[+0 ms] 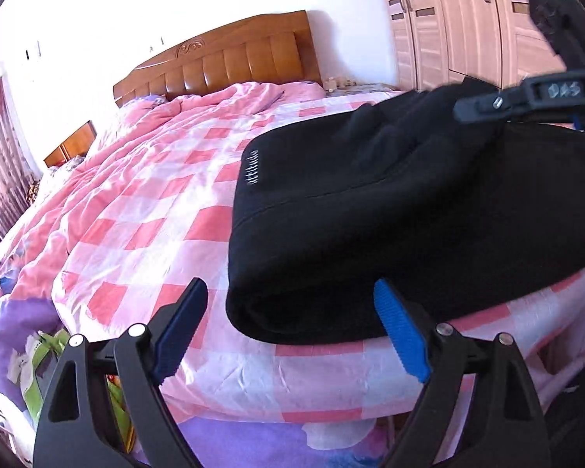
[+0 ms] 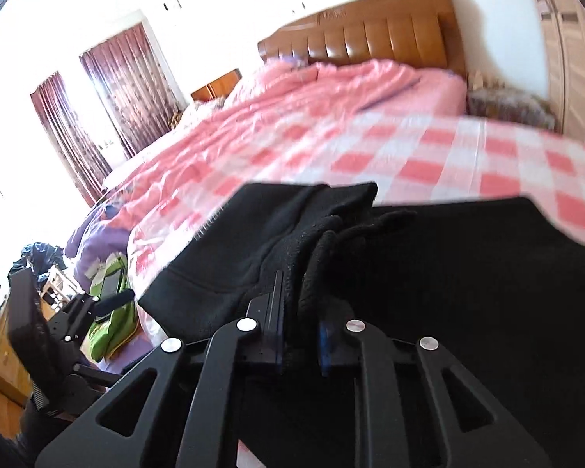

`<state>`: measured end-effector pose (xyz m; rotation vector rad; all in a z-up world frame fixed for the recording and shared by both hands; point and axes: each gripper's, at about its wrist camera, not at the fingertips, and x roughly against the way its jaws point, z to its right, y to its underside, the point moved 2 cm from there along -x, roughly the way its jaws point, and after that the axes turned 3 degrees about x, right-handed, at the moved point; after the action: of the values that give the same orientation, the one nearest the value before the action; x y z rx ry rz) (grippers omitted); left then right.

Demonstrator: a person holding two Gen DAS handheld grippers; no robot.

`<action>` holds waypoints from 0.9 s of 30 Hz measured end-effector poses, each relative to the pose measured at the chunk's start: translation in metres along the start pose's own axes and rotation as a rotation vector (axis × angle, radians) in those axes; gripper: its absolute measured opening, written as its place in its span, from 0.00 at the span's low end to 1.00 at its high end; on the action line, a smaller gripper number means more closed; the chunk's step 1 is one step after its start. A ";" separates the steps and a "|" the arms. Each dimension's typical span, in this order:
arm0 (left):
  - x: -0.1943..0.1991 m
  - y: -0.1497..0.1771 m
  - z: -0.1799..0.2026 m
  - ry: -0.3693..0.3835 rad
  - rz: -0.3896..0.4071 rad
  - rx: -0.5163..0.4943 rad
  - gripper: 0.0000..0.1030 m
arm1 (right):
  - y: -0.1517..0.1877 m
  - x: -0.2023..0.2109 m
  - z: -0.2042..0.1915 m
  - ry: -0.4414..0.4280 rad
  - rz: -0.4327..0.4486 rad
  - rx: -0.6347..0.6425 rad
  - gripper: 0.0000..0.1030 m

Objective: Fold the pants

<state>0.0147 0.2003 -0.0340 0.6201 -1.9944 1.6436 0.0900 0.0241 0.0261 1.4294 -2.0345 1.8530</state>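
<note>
The black pants [image 1: 390,210] lie folded on the pink checked bed sheet [image 1: 144,218], with pale lettering near their left edge. My left gripper [image 1: 292,335] is open, its blue pads either side of the pants' near folded edge, not touching it. My right gripper [image 2: 300,335] is shut on a bunched layer of the black pants [image 2: 429,273] and holds it above the rest. The right gripper also shows in the left wrist view [image 1: 526,97], over the pants' far right part.
A rumpled pink quilt [image 1: 199,117] covers the far bed below a wooden headboard [image 1: 230,62]. A wardrobe [image 1: 456,19] stands at the right. A green bag [image 2: 109,296] and purple bedding [image 1: 11,323] hang at the bed's left side. Curtains [image 2: 113,93] are at the left.
</note>
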 end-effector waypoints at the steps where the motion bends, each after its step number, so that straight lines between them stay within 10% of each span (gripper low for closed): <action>1: -0.003 -0.002 0.000 -0.004 -0.001 -0.004 0.84 | -0.003 0.005 0.000 0.000 0.016 -0.001 0.17; 17: -0.034 0.002 0.003 -0.061 -0.081 -0.014 0.88 | 0.021 0.060 0.039 0.091 0.069 -0.065 0.17; 27: -0.040 0.001 -0.022 -0.068 -0.091 0.144 0.91 | 0.056 0.052 0.060 0.098 0.036 -0.130 0.17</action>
<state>0.0467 0.2238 -0.0561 0.8177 -1.8761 1.7423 0.0567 -0.0622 -0.0042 1.2529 -2.1037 1.7307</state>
